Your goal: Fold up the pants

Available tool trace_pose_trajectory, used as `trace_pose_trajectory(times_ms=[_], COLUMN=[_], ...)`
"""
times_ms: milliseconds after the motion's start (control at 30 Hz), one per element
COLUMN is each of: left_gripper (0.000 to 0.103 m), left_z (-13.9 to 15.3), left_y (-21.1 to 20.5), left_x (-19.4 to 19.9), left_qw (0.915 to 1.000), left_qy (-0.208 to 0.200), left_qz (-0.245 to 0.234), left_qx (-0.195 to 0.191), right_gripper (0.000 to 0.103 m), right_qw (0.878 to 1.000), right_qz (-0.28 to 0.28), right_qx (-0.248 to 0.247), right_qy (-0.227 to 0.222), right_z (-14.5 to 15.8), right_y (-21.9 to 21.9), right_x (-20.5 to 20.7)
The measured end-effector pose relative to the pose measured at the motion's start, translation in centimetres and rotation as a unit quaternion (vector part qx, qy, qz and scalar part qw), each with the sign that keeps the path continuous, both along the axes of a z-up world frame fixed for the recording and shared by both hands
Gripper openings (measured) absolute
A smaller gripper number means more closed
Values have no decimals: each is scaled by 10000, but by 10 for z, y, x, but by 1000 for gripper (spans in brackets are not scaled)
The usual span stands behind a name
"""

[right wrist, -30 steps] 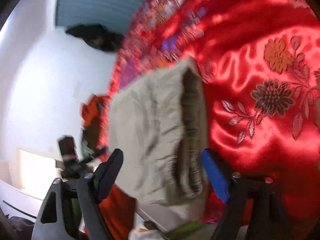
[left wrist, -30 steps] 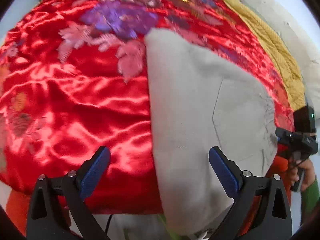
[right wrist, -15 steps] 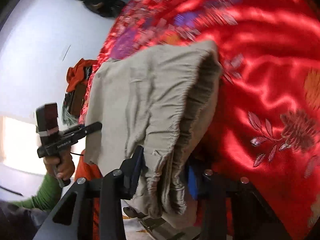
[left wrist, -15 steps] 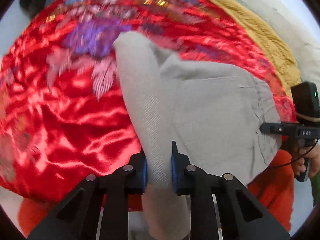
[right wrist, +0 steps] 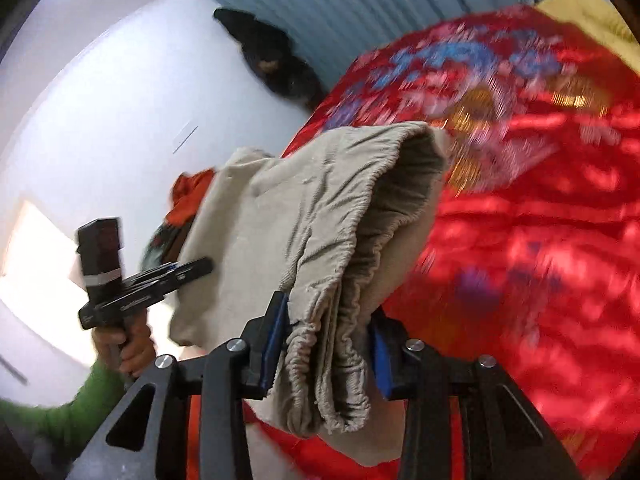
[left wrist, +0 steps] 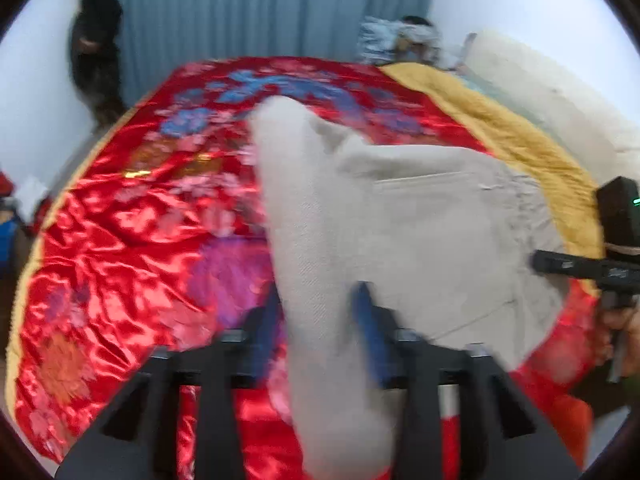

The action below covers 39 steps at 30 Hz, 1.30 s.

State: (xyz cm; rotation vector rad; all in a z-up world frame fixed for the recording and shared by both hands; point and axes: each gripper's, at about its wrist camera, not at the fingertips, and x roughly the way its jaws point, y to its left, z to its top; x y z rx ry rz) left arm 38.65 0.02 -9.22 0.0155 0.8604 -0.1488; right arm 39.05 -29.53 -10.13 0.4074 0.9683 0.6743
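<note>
The left claw point(left wrist: 316, 320) pinches a fold of the beige pants point(left wrist: 420, 232), its 2 blue pads pressed against the cloth from either side. The fabric rises from that grip as a ridge that runs toward the far end of the bed, while the rest of the pants lies spread toward the bed's right edge, a pocket seam showing on top. The picture is blurred.

The right claw point(right wrist: 326, 344) is clamped on the gathered elastic waistband of the pants point(right wrist: 320, 208), which bunches between its pads and hangs below them. The waistband arches open above the claw, and the cloth sits lifted off the red bedspread point(right wrist: 540, 240).

The pants are over the near right part of the bed, on the bedspread point(left wrist: 120, 240), a shiny red satin with flower patterns. A yellow blanket point(left wrist: 500, 132) lies along the bed's right edge. A blue curtain point(left wrist: 260, 8) hangs behind the far end, with a dark garment point(left wrist: 96, 48) at its left.
</note>
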Motion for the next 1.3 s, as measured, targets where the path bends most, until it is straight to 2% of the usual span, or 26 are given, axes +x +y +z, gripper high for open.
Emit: trace_pose_trajectory(times_ms=[33, 67, 133, 167, 200, 267, 333, 367, 533, 600, 700, 833, 1067, 1133, 1267, 1300], left_gripper=[65, 65, 70, 73, 82, 87, 89, 90, 97, 97, 98, 98, 98, 103, 103, 103], left_z=[-9, -25, -44, -56, -69, -85, -97, -101, -89, -79, -65, -52, -32, -27, -17, -15], left_y=[1, 2, 8, 11, 15, 18, 16, 15, 3, 1, 0, -6, -12, -14, -14, -14], left_x=[0, -6, -20, -34, -50, -77, -98, -108, -136, -143, -148, -153, -165, -167, -174, -176], left_qw=[9998, 9988, 9982, 9980, 9973, 9961, 9950, 9937, 9919, 9926, 9942, 9943, 9953, 9954, 9959, 9963], left_qy=[-24, 42, 230, 302, 358, 444, 590, 668, 724, 654, 480, 307, -12, -90, -237, -244], left_qz=[127, 236, 148, 107, 158, 295, 391, 515, 837, 859, 834, 828, 827, 786, 724, 707], left_qx=[174, 433, 533, 551, 622, 700, 710, 737, 627, 554, 482, 603, 513, 534, 479, 425], right_gripper=[52, 52, 52, 52, 53, 65, 97, 101, 102, 103, 103, 103, 103, 103, 103, 103], right_qw=[9997, 9967, 9868, 9838, 9789, 9726, 9639, 9617, 9533, 9520, 9513, 9487, 9319, 9257, 9298, 9307], right_qz=[-167, -502, -850, -922, -1035, -1156, -1344, -1391, -1534, -1535, -1395, -1321, -1370, -1408, -1450, -1536], right_qx=[-158, -587, -1331, -1500, -1739, -1996, -2287, -2354, -2592, -2631, -2733, -2828, -3236, -3369, -3216, -3097], right_qy=[117, 237, 350, 340, 300, 276, 240, 196, -198, -293, -309, -509, -904, -984, -1054, -1192], right_z=[-10, -20, -32, -33, -36, -37, -40, -40, -27, -25, -26, -15, 14, 20, 28, 35], right_y=[-6, -16, -34, -40, -51, -61, -63, -60, -27, -11, 20, 43, 65, 70, 70, 69], right_x=[9, 14, 6, 0, -17, -42, -75, -92, -164, -176, -182, -195, -218, -226, -238, -244])
